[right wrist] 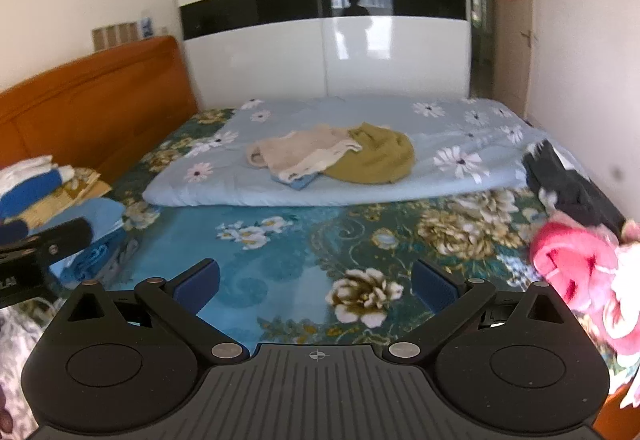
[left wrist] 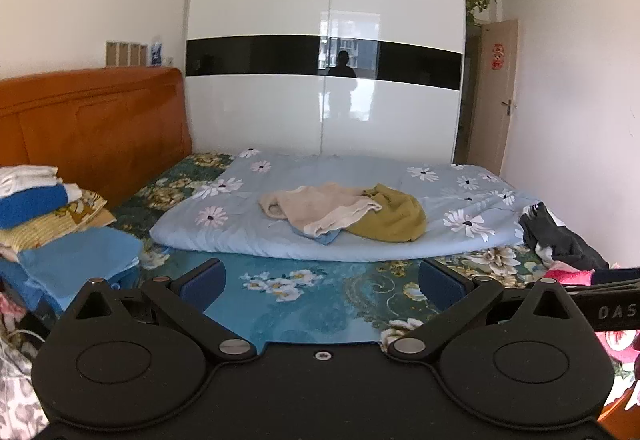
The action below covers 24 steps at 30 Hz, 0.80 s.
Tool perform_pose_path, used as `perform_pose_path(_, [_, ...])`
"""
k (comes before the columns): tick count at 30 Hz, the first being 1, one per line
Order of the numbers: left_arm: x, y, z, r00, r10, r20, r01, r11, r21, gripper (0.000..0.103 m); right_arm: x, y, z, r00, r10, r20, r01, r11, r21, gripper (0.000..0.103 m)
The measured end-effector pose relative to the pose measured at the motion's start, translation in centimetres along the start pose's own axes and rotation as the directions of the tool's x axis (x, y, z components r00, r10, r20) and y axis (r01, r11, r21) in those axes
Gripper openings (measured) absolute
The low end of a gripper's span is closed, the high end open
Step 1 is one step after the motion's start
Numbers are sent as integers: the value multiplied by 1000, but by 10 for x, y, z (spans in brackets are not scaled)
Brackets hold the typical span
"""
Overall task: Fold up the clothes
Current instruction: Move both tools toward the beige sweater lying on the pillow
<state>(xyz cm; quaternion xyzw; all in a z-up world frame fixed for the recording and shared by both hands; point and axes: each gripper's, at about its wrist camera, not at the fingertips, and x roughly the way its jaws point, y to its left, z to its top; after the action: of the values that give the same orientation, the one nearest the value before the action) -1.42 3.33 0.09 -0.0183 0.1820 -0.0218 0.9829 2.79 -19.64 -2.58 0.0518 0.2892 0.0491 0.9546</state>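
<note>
A glossy white wardrobe [left wrist: 326,48] with a black band fills the far wall, reflecting a bright window. An orange wooden headboard [left wrist: 92,128] stands left of the bed [left wrist: 280,304]; a wooden door [left wrist: 494,96] stands ajar at right.

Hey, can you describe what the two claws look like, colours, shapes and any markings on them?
Both are matte black. The left claw has two round discs on its body, angled link arms with silver pins, and dark blue pads. The right claw matches, with a ribbed grey centre plate bearing a small crosshair mark. White lettering on each one's side is only partly readable.
</note>
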Motion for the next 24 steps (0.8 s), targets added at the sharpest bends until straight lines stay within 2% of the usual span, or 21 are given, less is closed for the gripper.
perform_pose_path(4, [-1, 5, 1, 1000, -15, -15, 15, 1000, 3, 102, -2, -7, -2, 1000, 8, 0, -8, 999, 51, 103])
perform_pose_path(7, [-2, 7, -1, 998, -39, -40, 40, 999, 33, 102, -7, -10, -4, 999, 17, 31, -19, 996, 83, 103])
perform_pose_path(16, [2, 18, -1, 996, -72, -51, 73, 997, 25, 102, -10, 1, -2, 997, -12, 72, 6, 997, 79, 103])
perform_pose_path(20, [2, 25, -1, 990, -136, -37, 136, 991, -3, 102, -11, 6, -1, 996, -2, 87, -6, 996, 87, 103])
perform_pose_path(24, [6, 29, -2, 991, -122, -61, 122, 993, -2, 102, -10, 13, 0, 996, -8, 86, 0, 995, 97, 103])
